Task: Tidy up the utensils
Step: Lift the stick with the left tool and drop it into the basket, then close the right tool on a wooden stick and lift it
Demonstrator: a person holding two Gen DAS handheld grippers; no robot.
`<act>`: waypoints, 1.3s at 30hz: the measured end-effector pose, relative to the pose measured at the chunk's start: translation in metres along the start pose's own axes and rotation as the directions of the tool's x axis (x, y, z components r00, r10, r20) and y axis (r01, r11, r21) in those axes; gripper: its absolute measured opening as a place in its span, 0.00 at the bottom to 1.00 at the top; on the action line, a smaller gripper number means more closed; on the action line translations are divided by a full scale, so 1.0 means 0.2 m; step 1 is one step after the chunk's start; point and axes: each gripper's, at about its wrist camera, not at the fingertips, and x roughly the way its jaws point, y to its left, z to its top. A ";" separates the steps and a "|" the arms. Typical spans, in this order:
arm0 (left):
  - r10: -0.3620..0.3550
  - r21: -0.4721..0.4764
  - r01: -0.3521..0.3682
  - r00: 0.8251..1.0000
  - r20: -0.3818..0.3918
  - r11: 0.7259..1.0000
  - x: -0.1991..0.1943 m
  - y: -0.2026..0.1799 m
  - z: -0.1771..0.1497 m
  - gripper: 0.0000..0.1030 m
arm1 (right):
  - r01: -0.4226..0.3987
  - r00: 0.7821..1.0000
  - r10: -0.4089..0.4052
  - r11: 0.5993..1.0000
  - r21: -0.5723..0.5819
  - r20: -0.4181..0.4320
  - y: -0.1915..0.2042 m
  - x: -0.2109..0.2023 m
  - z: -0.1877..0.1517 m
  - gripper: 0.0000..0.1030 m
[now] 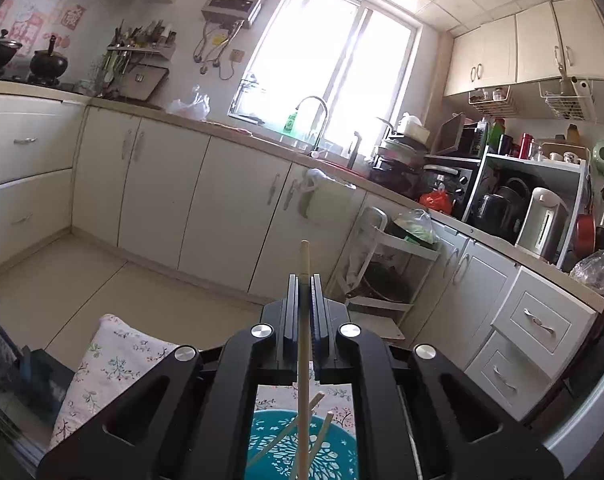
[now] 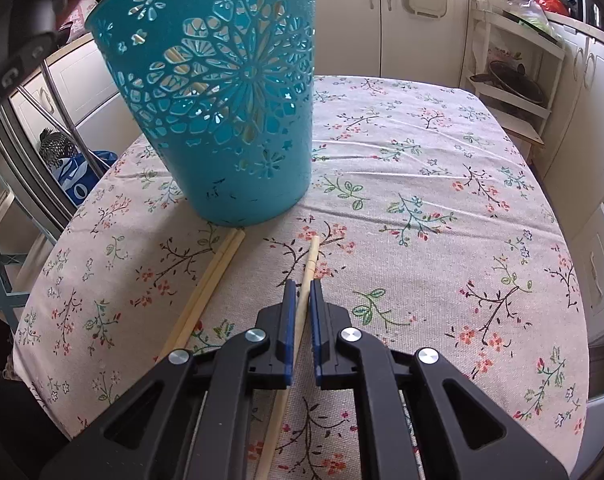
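The left gripper (image 1: 304, 280) was clamped on a single upright chopstick (image 1: 304, 264), low in the centre of its frame, directly above the teal cutout basket (image 1: 342, 452) at the bottom edge, where two more chopsticks (image 1: 322, 436) leaned inside. In the right wrist view the right gripper (image 2: 302, 286) sat low at centre — its jaws nearly closed around a chopstick on the cloth (image 2: 310, 258), though whether they actually pinched it could not be told. A pair of chopsticks (image 2: 217, 268) lay just left of it on the floral tablecloth (image 2: 442, 200), their tips at the foot of the basket in the upper left of the frame.
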 end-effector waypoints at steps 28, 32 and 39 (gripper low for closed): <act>0.354 -0.072 -0.373 0.915 -0.195 0.925 -0.46 0.36 -0.44 0.74 | 0.020 1.000 -0.020 1.000 -0.019 0.021 0.00 -0.02 -0.03 0.08; 0.369 -0.065 -0.388 0.908 -0.198 0.919 -0.45 0.37 -0.44 0.78 | 0.056 0.998 -0.055 0.998 -0.039 0.030 0.03 -0.02 -0.03 0.08; 0.383 -0.030 -0.394 0.906 -0.183 0.918 -0.45 0.33 -0.43 0.85 | 0.014 0.999 -0.015 0.999 0.039 0.034 0.00 -0.04 -0.04 0.07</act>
